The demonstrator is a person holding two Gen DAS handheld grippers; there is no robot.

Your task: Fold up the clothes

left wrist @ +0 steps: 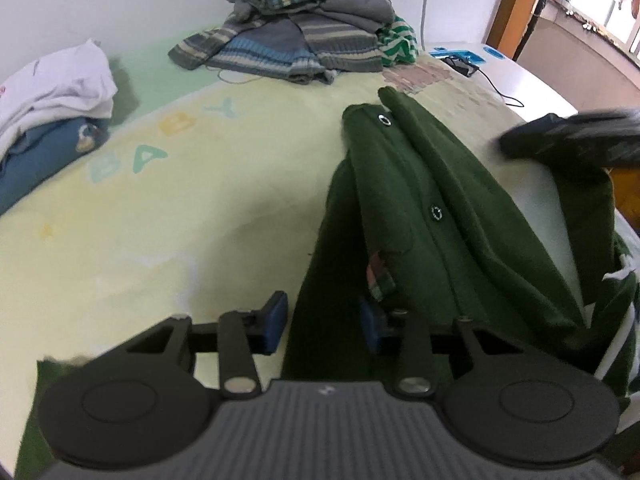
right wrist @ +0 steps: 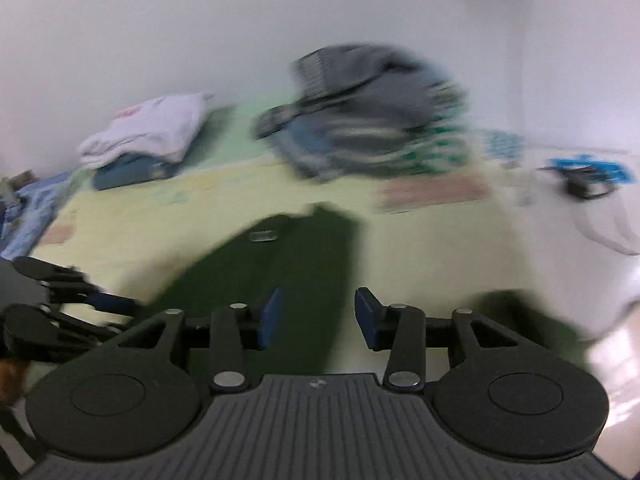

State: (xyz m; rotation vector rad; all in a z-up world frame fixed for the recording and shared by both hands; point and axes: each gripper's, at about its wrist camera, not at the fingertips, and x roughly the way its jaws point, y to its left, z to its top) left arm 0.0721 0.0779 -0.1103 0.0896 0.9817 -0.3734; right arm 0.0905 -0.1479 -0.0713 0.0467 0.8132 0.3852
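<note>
"BABY" stands twice in pastel letters on the yellow bed sheet (left wrist: pixel 160 208).

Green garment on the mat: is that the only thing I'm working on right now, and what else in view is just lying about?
In the job:
- green garment, lying between the pads of the left hand-held gripper
- right hand-held gripper, open above it

Lying about:
- striped grey pile
- white and blue folded stack
- black cable
- yellow mat

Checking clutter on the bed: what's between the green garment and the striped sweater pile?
Only bare yellow bedsheet with faint print separates the green garment from the striped sweater pile. The left wrist view shows it clearly; the right is blurred.
</note>
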